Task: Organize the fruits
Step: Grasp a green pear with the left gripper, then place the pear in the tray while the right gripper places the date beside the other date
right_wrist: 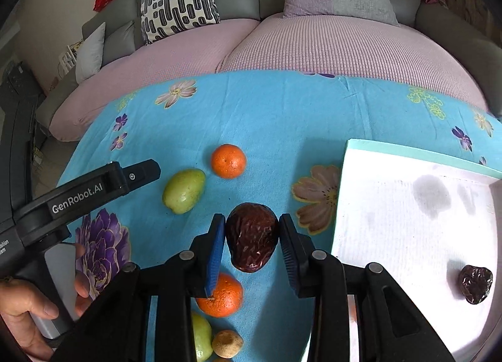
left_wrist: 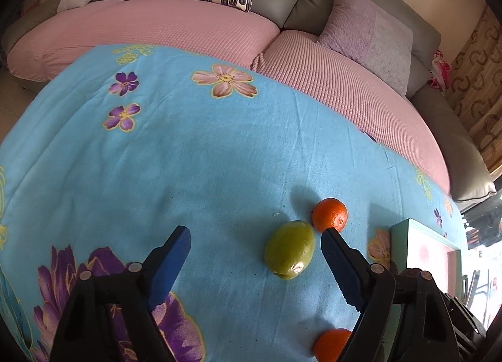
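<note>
My right gripper is shut on a dark red wrinkled date over the blue flowered cloth. A second date lies in the white tray to the right. My left gripper is open. A green fruit lies on the cloth between its fingers, close to the right pad, with neither pad pressing on it. An orange sits just beyond that fingertip, touching the green fruit. In the right wrist view the same green fruit and orange lie left of the held date.
Another orange, a second green fruit and a small brown fruit lie under my right gripper. A person's hand holds the left gripper's handle. A sofa with pink covers and cushions runs behind the cloth.
</note>
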A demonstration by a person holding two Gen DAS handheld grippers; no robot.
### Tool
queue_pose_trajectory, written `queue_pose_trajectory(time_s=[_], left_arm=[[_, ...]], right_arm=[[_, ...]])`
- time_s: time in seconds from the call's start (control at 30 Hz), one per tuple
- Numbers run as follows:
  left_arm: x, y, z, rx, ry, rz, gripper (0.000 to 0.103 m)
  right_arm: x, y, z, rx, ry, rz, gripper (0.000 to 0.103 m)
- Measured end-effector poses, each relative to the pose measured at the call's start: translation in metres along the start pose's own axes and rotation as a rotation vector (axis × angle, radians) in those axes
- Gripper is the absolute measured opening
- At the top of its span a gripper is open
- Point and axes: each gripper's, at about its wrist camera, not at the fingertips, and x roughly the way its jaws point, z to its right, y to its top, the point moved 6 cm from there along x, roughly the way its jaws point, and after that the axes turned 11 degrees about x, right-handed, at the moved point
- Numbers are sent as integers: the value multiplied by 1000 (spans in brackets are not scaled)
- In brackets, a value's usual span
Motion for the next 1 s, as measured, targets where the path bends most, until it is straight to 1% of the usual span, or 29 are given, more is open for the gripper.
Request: queue_pose_trajectory(time_s=[0.07,0.1,0.17,0.2,0.27,0.37,0.43,0.63,0.83,1.0], left_arm=[[5,-1,5,6,-12,-14,77],[8,-3,8,5,-25,-20,75],[12,-5,12,-2,-53,-37,66],[15,-6,13,-3,-62,-43,64],[19,-7,15,-1,-68,-53,56],[22,-10,18,-7,-92,-59,49],[23,-10,21,-9,-104,-61,47],[29,-11,25,-4,-101,-66,43],[28,-10,25,-2,-102,-59,43],[15,-7,25,1,-107,-36,43]], right_arm=[[-8,6,12,25,-20,25,36],[-12,8,14,36,-26,36,36],[-18,10,22,61,-26,52,36],[-20,12,25,75,-25,57,36],[-23,14,30,94,-22,63,36],[-24,14,32,104,-18,64,36],[-24,15,32,105,-16,62,36],[-23,13,30,102,-10,58,36],[-24,13,32,106,-10,56,36],[-25,14,35,113,-14,57,36]])
